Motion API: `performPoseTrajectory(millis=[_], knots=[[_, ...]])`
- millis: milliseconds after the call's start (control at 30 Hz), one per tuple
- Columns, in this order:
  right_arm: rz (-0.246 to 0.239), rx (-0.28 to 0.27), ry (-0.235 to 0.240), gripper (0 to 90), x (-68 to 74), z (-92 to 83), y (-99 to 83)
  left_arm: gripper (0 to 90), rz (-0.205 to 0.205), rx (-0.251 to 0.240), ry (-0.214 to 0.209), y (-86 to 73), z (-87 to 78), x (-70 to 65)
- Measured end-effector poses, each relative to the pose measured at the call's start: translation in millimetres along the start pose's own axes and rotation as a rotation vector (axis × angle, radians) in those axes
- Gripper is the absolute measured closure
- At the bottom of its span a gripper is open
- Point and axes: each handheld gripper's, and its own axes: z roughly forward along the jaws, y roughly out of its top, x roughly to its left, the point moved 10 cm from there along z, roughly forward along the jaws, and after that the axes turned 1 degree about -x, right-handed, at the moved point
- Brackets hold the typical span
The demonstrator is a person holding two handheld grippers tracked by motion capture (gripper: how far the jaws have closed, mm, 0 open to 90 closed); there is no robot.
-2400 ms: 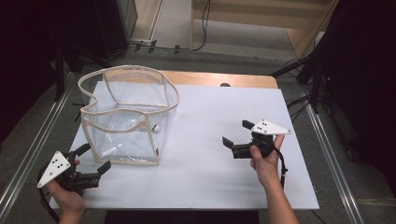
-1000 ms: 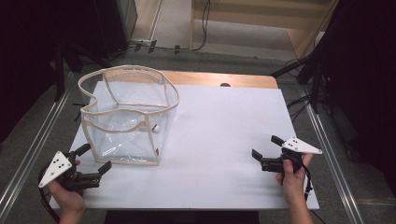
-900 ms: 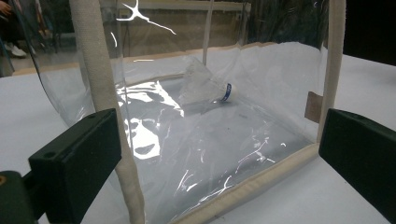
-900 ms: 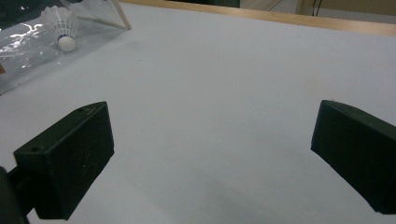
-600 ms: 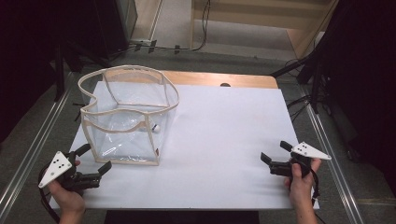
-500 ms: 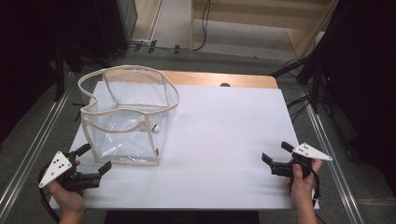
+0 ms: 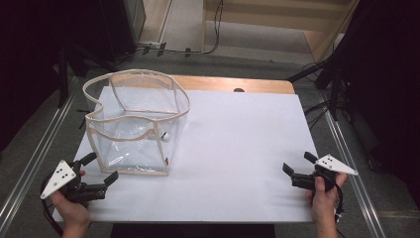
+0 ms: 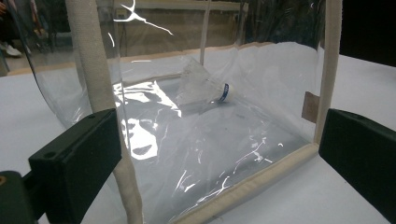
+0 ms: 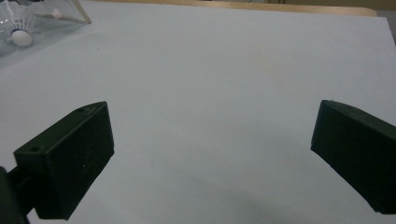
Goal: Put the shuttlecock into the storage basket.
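Between my left gripper's (image 7: 101, 170) two black jaws, which stand wide apart with nothing held, I look straight at the near corner of the clear bag (image 8: 205, 154). Its cream-trimmed vertical edge rises just past my left jaw, and its bottom seam runs across toward my right jaw. From above, this gripper sits at the near left of the white table (image 7: 237, 148), just beside the bag's front lower corner but not touching it.

Inside the bag lies a shuttlecock (image 8: 203, 88) on its side, cork end with a blue band pointing to my right in the left gripper view, feathers to the left; its long axis runs roughly across my line of sight. It rests on the bag's floor toward the far side, behind the clear wall.

My right gripper (image 7: 296, 168) is at the near right edge of the table, jaws likewise spread wide and empty, well apart from the bag; through it I see bare table and, far off at top left, the shuttlecock (image 9: 18, 25).

I judge the left hand the nearer one. Any reach for the shuttlecock must go over the bag's open rim (image 7: 136, 74), not through the wall.
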Motion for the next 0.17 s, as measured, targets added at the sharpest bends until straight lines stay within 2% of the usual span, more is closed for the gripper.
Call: performPoseTrajectory(millis=[167], knots=[[-0.006, 0.002, 0.002, 0.0, 1.3, 1.3, -0.8, 0.0, -0.001, -0.002, -0.001, 0.2, -0.2, 0.3]])
